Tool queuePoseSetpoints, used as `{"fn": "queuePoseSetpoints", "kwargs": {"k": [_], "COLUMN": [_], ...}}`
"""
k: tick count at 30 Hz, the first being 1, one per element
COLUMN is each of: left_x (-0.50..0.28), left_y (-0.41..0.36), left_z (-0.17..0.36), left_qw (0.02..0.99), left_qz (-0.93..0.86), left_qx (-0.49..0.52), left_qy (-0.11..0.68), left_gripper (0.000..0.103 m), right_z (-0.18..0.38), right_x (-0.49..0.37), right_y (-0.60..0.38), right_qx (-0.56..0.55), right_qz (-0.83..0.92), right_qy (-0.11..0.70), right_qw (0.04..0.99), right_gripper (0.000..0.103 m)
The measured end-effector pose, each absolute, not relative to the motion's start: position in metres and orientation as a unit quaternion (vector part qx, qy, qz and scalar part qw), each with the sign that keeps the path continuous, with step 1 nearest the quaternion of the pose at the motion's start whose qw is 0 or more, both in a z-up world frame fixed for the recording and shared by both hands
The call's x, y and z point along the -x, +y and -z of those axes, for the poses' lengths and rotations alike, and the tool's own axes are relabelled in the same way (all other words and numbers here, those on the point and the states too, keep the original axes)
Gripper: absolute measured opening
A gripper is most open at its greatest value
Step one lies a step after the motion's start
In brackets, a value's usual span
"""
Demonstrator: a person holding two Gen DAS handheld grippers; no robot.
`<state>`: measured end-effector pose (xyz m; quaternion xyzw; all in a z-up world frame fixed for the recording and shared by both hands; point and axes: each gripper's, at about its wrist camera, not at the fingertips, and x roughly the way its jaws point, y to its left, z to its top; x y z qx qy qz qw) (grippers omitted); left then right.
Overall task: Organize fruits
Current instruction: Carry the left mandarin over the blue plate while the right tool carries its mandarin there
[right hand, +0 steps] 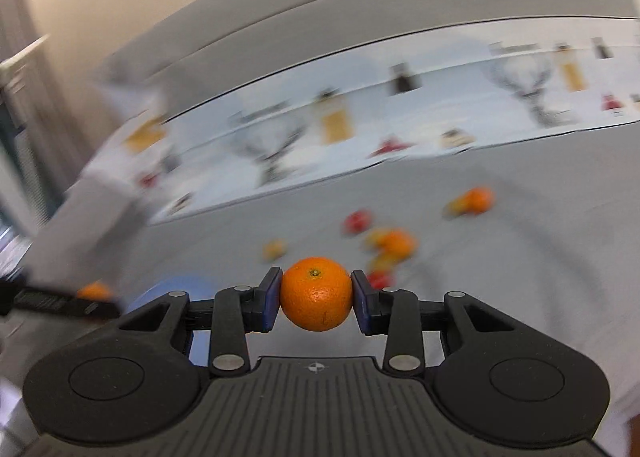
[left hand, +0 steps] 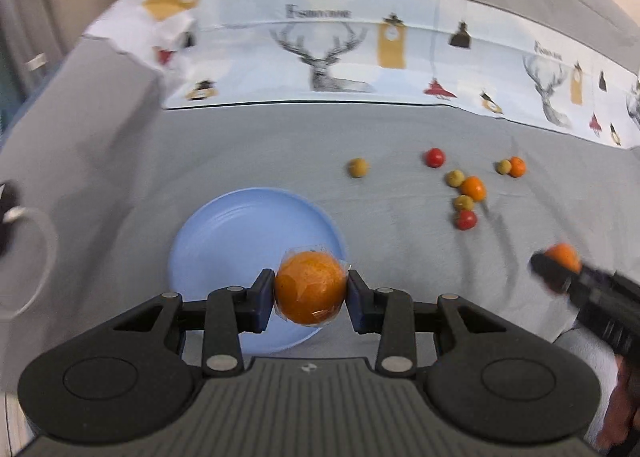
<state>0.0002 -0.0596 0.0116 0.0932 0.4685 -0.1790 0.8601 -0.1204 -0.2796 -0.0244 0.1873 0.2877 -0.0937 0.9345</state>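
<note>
Fingers of the left gripper [left hand: 311, 289] were clamped on a plastic-wrapped orange [left hand: 310, 287], held above the near rim of the blue plate [left hand: 224, 241]. Right gripper [right hand: 316, 295] squeezed a bare orange [right hand: 316, 299] between its pads. Beyond, small red, yellow and orange fruits [left hand: 466, 193] lay scattered on the grey cloth [left hand: 260, 145].

The plate [left hand: 224, 233] is pale blue, with no pattern. The cloth [left hand: 248, 145] under it is plain grey. Behind lies a white printed sheet [left hand: 360, 53] with grey deer heads, yellow tags, and small red and black lamps. The wrapped orange [left hand: 310, 289] is deep orange under clear film; the bare orange [right hand: 316, 299] is bright orange. Loose small fruits [left hand: 464, 193] are red, orange and dull yellow-green. Both grippers are black with blue pads [left hand: 266, 297].
</note>
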Motion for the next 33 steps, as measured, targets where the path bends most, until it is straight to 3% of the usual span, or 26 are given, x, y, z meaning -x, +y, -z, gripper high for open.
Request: {"fn": "queuePoseSetpoints", "kwargs": {"k": [11, 33], "left_x": [0.039, 0.029], "left_y": [0.024, 0.061], "left_z": [-0.02, -0.031], "left_qw": [0.88, 0.898], "left_qz": [0.148, 0.123], "left_qx": [-0.056, -0.009], "left_qy": [0.448, 0.423], "left_gripper": [0.042, 0.042], "right_z": [0.013, 0.009], "right_x": [0.136, 0.129], "right_y": [-0.16, -0.132], "right_qx": [-0.125, -0.069], "right_qz": [0.025, 0.017], "right_qy": [0.342, 0.352], "right_qw": [0.931, 0.933], "right_gripper": [0.038, 0.039]}}
